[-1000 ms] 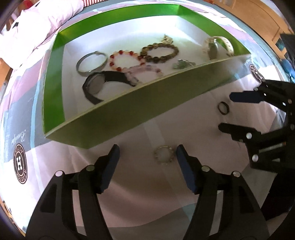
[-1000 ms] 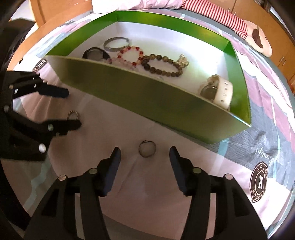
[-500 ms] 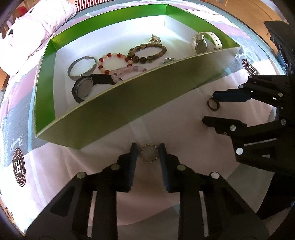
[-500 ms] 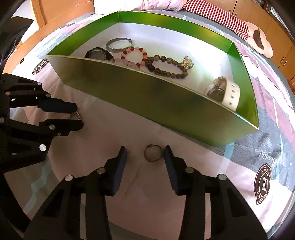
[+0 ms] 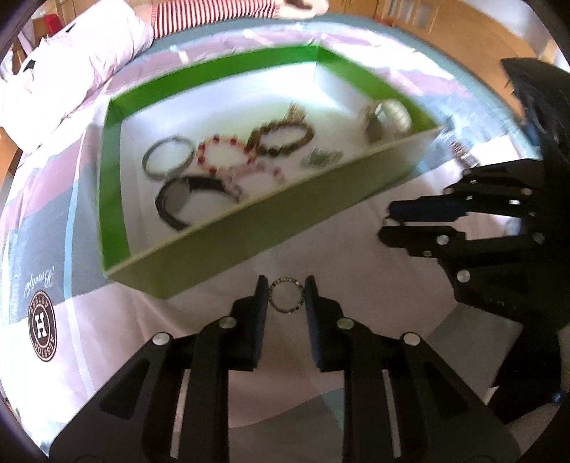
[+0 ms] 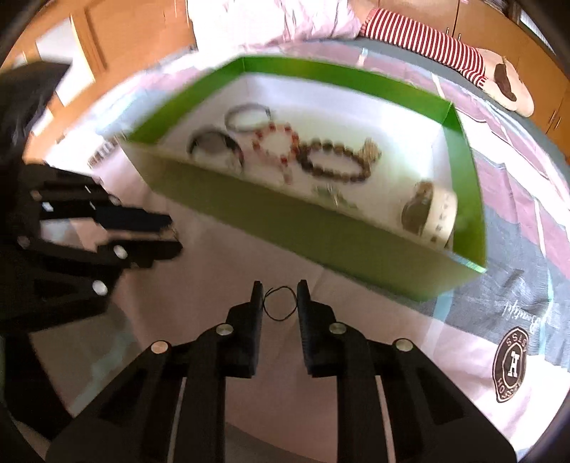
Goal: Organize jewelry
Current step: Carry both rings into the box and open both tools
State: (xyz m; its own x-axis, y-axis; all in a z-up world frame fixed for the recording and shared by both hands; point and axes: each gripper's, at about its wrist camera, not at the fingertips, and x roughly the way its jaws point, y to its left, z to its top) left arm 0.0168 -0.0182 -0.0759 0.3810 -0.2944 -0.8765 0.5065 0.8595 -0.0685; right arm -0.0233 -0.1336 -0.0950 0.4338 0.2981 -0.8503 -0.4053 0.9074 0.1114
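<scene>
a: beaded ring [image 5: 286,295]?
b: between the fingers of the left gripper [image 5: 286,294], fingers narrow and closed on its two sides. it sits in front of the near wall of the green box [image 5: 249,235].

a: thin ring [image 6: 280,303]?
b: between the fingers of the right gripper [image 6: 280,302], also narrow, pads touching its edges. ring looks dark and fine. whether either ring is off the sheet [image 6: 409,356], cannot tell.

a: box contents?
b: left view, blurred: silver bangle [image 5: 166,160] at far left, black watch [image 5: 185,199] in front of it, red-bead bracelet [image 5: 224,153] beside the bangle, brown-bead bracelet [image 5: 283,139] next along, small silvery piece [image 5: 320,156] near the front wall, white watch [image 5: 386,119] at the right end.

a: grippers relative to each other?
b: side by side before the box, apart; each shows in the other's view.

a: surroundings?
b: patterned sheet with a round "h" logo [image 5: 42,320]; pink pillow [image 5: 71,60] and striped cloth [image 6: 424,34] behind the box.
</scene>
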